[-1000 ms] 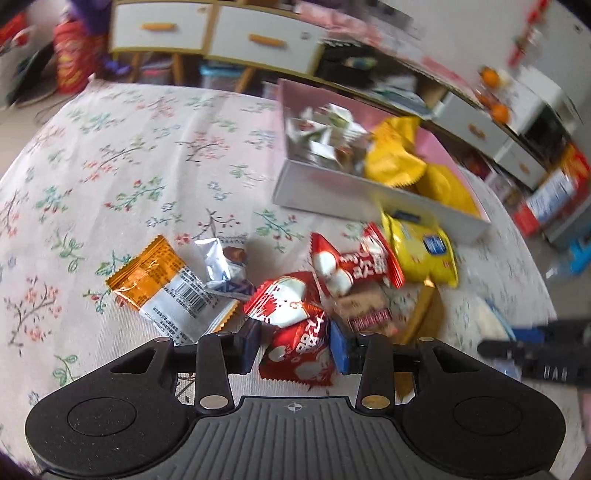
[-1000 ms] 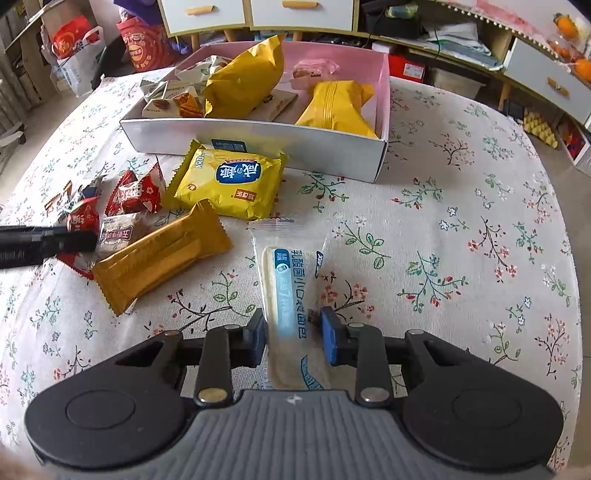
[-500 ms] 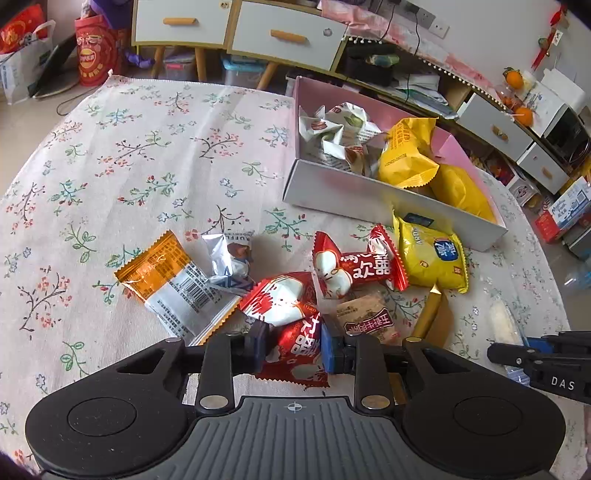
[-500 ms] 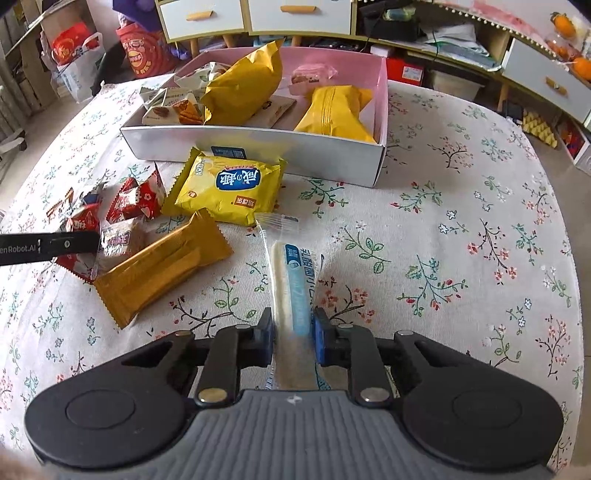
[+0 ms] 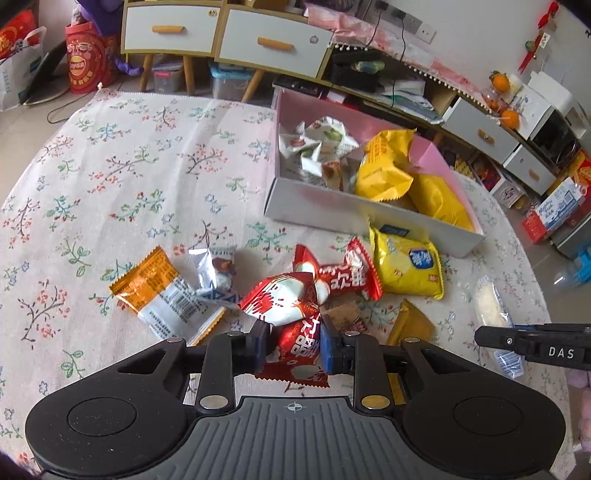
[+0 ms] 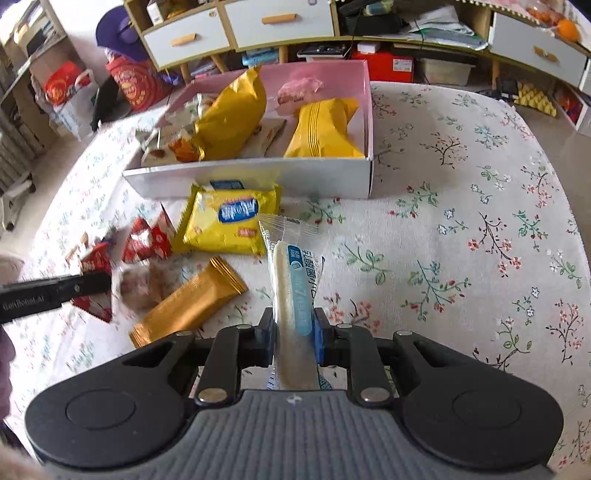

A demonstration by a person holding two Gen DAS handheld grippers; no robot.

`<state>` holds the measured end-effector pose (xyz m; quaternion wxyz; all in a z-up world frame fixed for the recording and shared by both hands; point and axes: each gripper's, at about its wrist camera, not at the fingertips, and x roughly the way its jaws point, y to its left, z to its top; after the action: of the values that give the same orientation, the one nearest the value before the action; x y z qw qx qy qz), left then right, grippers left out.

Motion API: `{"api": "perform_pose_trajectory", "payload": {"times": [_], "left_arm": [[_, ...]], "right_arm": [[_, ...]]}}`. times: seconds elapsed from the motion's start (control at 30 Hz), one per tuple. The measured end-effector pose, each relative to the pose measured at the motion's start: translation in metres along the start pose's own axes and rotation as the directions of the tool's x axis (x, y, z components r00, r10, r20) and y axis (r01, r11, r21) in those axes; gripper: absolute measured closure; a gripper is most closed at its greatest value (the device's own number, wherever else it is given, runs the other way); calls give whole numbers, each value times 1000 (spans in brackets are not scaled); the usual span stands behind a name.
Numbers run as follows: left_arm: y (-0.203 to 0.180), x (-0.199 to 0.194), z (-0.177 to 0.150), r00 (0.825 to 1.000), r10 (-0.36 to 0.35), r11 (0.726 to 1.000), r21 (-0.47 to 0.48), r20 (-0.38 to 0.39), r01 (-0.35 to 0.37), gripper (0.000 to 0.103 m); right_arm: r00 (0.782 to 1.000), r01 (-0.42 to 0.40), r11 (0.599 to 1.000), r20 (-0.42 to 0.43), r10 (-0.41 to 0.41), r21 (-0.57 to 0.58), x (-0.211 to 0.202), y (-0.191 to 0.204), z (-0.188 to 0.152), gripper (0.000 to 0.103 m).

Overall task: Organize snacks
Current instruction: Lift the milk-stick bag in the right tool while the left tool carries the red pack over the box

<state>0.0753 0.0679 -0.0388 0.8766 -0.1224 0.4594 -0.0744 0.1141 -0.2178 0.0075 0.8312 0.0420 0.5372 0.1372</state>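
Loose snacks [image 5: 332, 277] on table [image 5: 129, 177], before box [image 5: 369, 214].

A home living room: floral tablecloth [image 5: 110, 177], drawer cabinets [image 5: 221, 33], red gift bags [image 5: 86, 59].

Both jaws clamped: left hand-held gripper [image 5: 294, 346] and right hand-held gripper [image 6: 294, 330] angled downward.

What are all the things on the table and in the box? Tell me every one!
box: 1, white outside, pink inside, far side of table
yellow bags: 2, in the box
white wrappers: several, box's left end
yellow packet: 1, before the box
gold bar: 1, on the cloth
red packets: 3, one in left gripper
orange-and-white packet: 1, left of pile
silver candy: 1, beside it
white stick packet: 1, in right gripper
tablecloth: 1, floral
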Motion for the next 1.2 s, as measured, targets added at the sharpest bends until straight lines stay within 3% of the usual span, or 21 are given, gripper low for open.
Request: {"api": "perform_pose_trajectory", "payload": {"times": [0.3,0.57,0.8,1.2], "left_arm": [[-2,-5,15,999,-18,998,-53,50,20,78],[-24,-3,39,991,-48,997,-49,125,55,78],[-45,17,75,988,-11,999,34,152,5,78],[-69,64,117,991,12,992,124,132,-29,78]], "right_arm": [[995,-80,993,57,75,85,-8,3,19,85],[979,-185,958,130,160,220,-2,0,42,85],[940,-312,899,238,245,307,5,-8,63,85],[911,-380,837,317,265,394,30,-27,76,85]]}}
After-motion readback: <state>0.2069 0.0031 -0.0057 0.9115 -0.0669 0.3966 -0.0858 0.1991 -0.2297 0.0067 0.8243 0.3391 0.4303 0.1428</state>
